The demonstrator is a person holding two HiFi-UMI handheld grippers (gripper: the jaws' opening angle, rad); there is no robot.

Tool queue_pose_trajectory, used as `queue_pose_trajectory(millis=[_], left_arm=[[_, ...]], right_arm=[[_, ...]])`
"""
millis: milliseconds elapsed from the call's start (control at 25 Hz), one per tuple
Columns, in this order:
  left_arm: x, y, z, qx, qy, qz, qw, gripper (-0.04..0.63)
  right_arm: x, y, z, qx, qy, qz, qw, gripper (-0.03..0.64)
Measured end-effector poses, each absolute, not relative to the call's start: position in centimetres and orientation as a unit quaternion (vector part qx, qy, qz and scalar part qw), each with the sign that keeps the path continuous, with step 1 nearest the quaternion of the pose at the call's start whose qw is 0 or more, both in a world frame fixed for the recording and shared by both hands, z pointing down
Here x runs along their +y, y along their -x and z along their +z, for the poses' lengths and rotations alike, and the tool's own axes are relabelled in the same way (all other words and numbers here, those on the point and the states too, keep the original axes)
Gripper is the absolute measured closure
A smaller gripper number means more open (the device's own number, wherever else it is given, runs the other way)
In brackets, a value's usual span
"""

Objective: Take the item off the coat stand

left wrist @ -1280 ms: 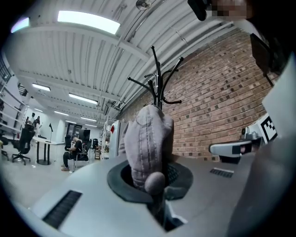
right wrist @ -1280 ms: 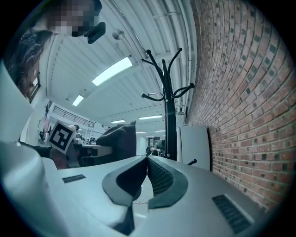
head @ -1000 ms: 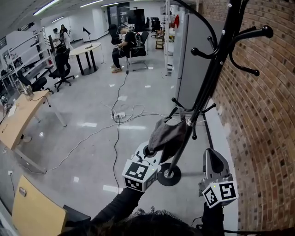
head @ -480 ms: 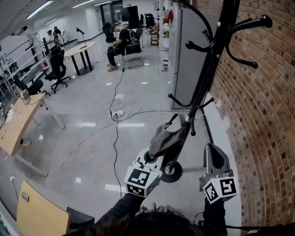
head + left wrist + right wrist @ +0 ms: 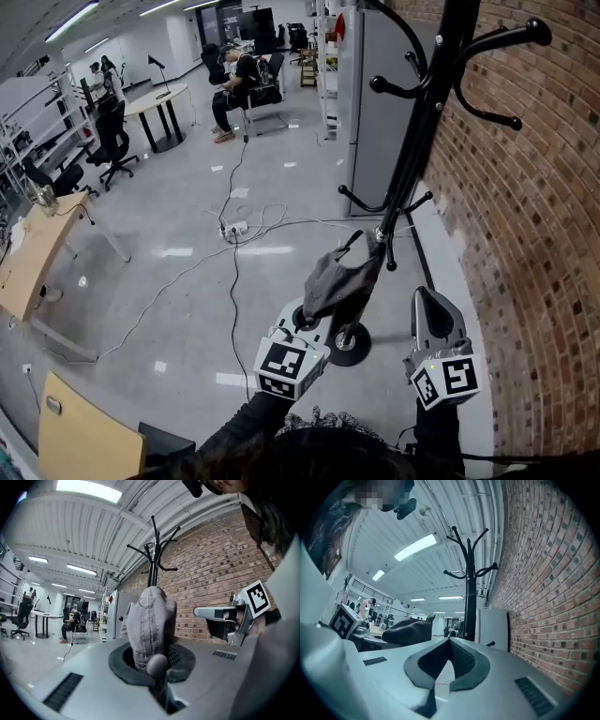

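A grey cap is pinched in my left gripper, which is shut on it. The cap hangs close to the black coat stand, below the lower hooks and above the round base. In the left gripper view the cap stands up from the left gripper, with the coat stand behind it. My right gripper is to the right of the pole, shut and holding nothing. In the right gripper view the right gripper points at the pole, and the cap lies left of and apart from it.
A brick wall runs along the right, and a grey cabinet stands behind the stand. A power strip with cables lies on the floor. Wooden tables and office chairs are at the left, with a seated person far back.
My left gripper has sunk a little with the cap still in it. My right gripper has kept its place.
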State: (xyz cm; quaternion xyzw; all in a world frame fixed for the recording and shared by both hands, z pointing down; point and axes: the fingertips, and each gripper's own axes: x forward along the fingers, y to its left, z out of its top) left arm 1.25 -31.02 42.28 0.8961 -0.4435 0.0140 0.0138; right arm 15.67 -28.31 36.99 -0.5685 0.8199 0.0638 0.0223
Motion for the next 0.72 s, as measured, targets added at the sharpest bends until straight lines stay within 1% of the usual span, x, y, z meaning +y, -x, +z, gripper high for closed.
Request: queue_pose_trajectory(millis=[720], left_arm=[[-30.55, -0.51, 42.06, -0.444, -0.896, 0.012, 0.017, 0.581]], right_arm=[[-27.39, -15.36, 36.94, 0.819, 0.571, 0.062, 0.015, 0.607]])
